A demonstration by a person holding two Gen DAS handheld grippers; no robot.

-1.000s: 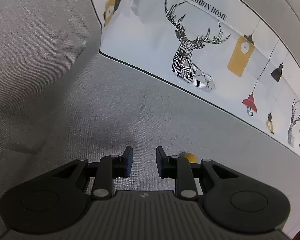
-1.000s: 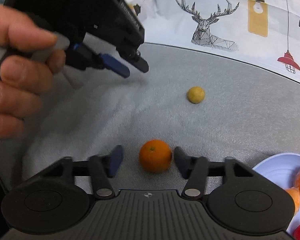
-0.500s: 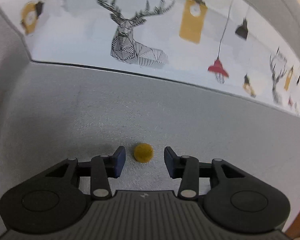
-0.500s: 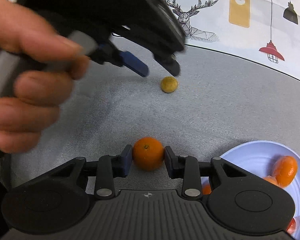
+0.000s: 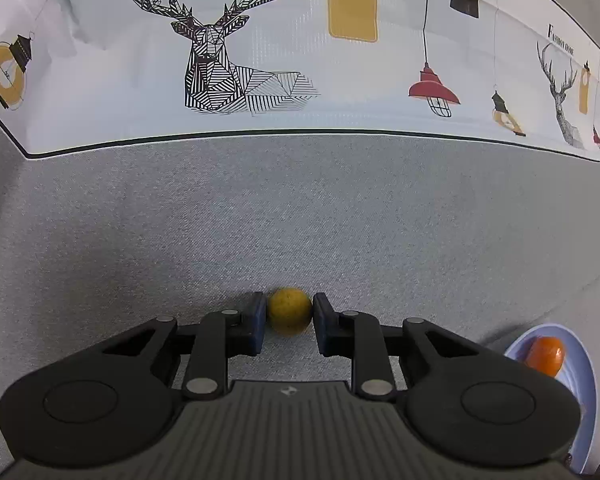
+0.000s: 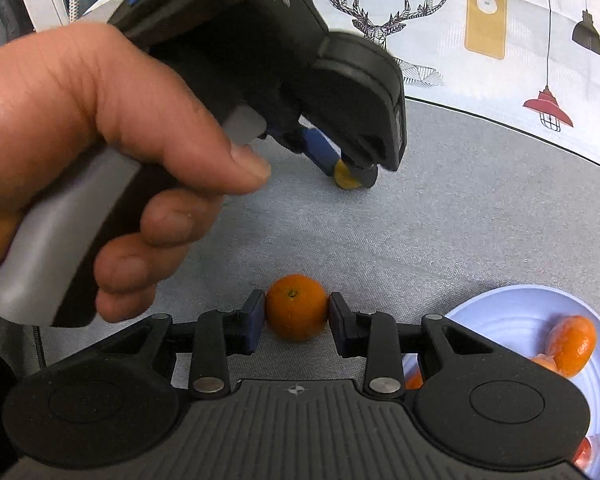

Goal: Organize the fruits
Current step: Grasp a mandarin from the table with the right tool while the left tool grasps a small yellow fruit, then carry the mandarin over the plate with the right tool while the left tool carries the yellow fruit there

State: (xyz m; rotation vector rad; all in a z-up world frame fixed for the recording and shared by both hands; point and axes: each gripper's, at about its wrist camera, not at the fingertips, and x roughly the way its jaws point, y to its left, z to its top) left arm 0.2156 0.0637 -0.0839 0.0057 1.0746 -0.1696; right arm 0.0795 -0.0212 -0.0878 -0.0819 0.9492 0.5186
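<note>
Left wrist view: small yellow fruit (image 5: 290,311) on grey cloth (image 5: 300,220), pinched as left gripper (image 5: 289,322) jaws are closing. Orange (image 6: 297,307) clamped by right gripper (image 6: 296,322), left of plate (image 6: 512,320).

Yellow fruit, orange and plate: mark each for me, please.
yellow fruit (image 5: 290,311), left wrist view, middle of its front face.
orange (image 6: 297,307), right wrist view, just below its stem dimple.
plate (image 6: 512,312), right wrist view, bare inner surface.

A matt, coarsely woven grey cloth (image 5: 300,216) covers the surface, the small yellow fruit (image 5: 290,311) has a dull pitted skin, the orange (image 6: 296,307) a faintly glossy dimpled peel, and the pale blue plate (image 6: 512,320) a smooth sheen.
</note>
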